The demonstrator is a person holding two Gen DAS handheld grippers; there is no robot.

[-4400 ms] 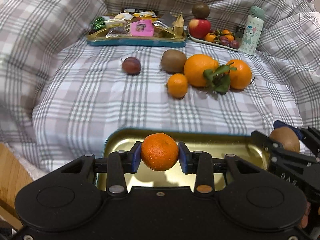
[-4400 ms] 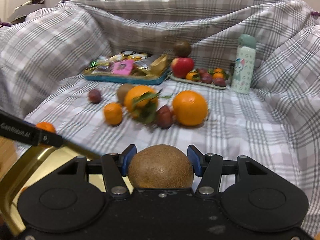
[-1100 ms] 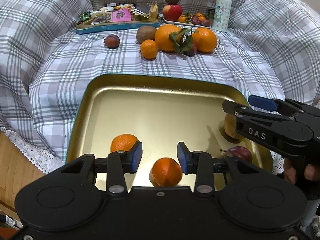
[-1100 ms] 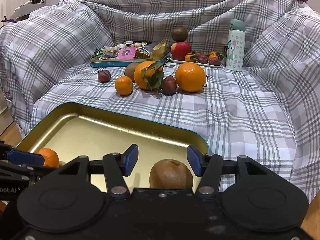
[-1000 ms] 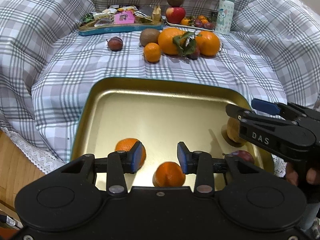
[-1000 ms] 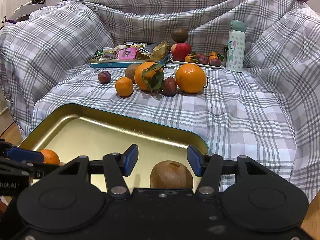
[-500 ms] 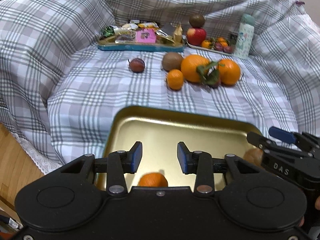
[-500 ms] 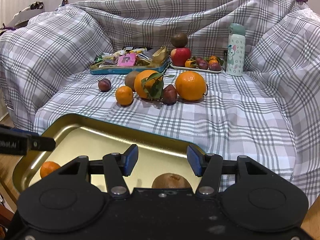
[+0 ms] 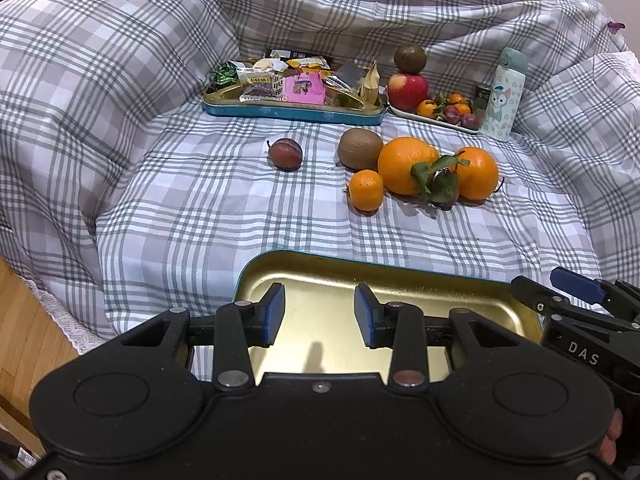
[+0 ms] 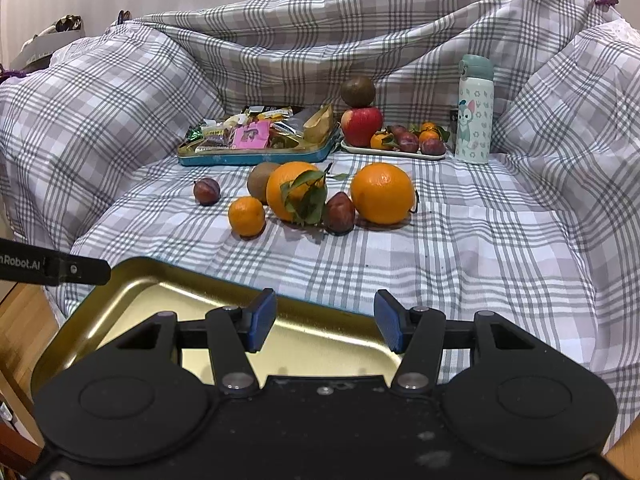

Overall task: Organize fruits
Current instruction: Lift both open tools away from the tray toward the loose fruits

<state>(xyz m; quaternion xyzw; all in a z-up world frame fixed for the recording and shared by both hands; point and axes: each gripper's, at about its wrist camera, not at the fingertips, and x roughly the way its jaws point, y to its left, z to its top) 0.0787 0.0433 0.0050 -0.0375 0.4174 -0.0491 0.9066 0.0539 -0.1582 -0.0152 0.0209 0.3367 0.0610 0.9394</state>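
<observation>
Loose on the cloth: two oranges [image 10: 382, 193], one mandarin [image 10: 246, 216], one kiwi [image 10: 260, 181], two plums [image 10: 207, 191].

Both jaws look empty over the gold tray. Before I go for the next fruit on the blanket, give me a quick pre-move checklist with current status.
1. Left gripper empty, jaws apart: ok.
2. Right gripper empty, jaws apart: ok.
3. Gold tray has bare floor showing for more fruit: ok; its near part is hidden behind the grippers.
4. Loose targets in view: small mandarin, kiwi, lone plum: ok.
5. Lone plum stands apart from other fruit, easy approach: ok.
6. Second plum sits wedged between the leafy orange and the other orange, tight for the jaws: not ok.
</observation>
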